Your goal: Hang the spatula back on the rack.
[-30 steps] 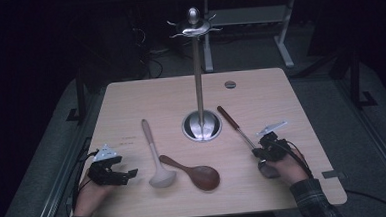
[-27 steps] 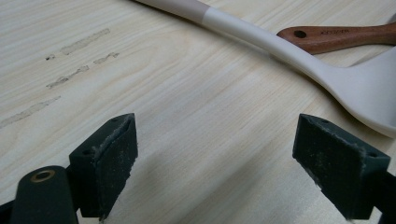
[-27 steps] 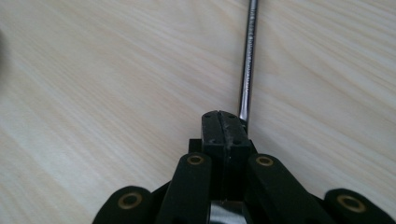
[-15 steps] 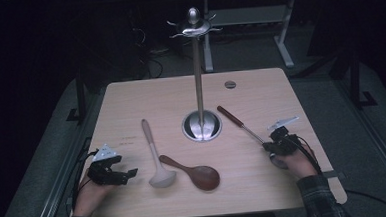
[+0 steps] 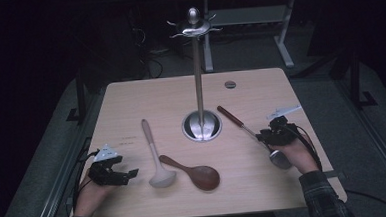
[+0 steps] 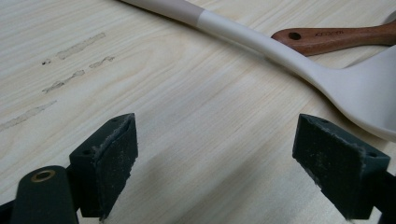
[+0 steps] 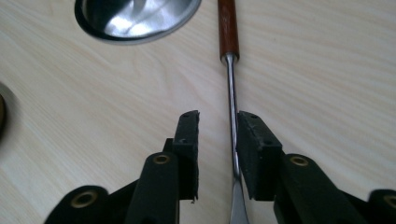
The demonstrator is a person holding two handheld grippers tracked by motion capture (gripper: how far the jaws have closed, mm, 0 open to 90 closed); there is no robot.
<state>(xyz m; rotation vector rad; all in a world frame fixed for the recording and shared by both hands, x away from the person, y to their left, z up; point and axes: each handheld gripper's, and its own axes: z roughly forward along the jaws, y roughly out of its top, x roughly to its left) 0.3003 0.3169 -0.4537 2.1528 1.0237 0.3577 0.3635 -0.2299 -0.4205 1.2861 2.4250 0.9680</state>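
The metal ladle (image 5: 256, 133) lies on the right side of the wooden table (image 5: 130, 101). It has a brown handle (image 7: 228, 28) that points toward the shiny round base (image 5: 202, 126) of the tall metal stand (image 5: 197, 68). Its thin silver stem (image 7: 232, 107) runs from the brown handle down to its round silver cup (image 5: 279, 159), which sits near the table's front right part.

The right gripper (image 7: 218, 154) is right over the thin stem. Its two black jaws stand a little way apart, and the stem runs between them. The stem lies close along the right-hand pad (image 7: 254, 149), and there is a clear gap to the other pad (image 7: 187, 149). The jaws have just been opening, so they are no longer squeezing the stem. In the high view the right gripper (image 5: 273, 136) sits in the person's hand, just above the ladle's cup.

The left gripper (image 6: 224, 168) is over on the left side, well apart from the metal ladle. Its jaws are wide open with nothing between them, just bare table. A pale ladle (image 6: 289, 56) lies just beyond it, and the handle of a brown wooden spoon (image 6: 336, 37) lies behind that. In the high view the left gripper (image 5: 122, 176) rests near the table's front left edge, beside the pale ladle's cup (image 5: 162, 178).
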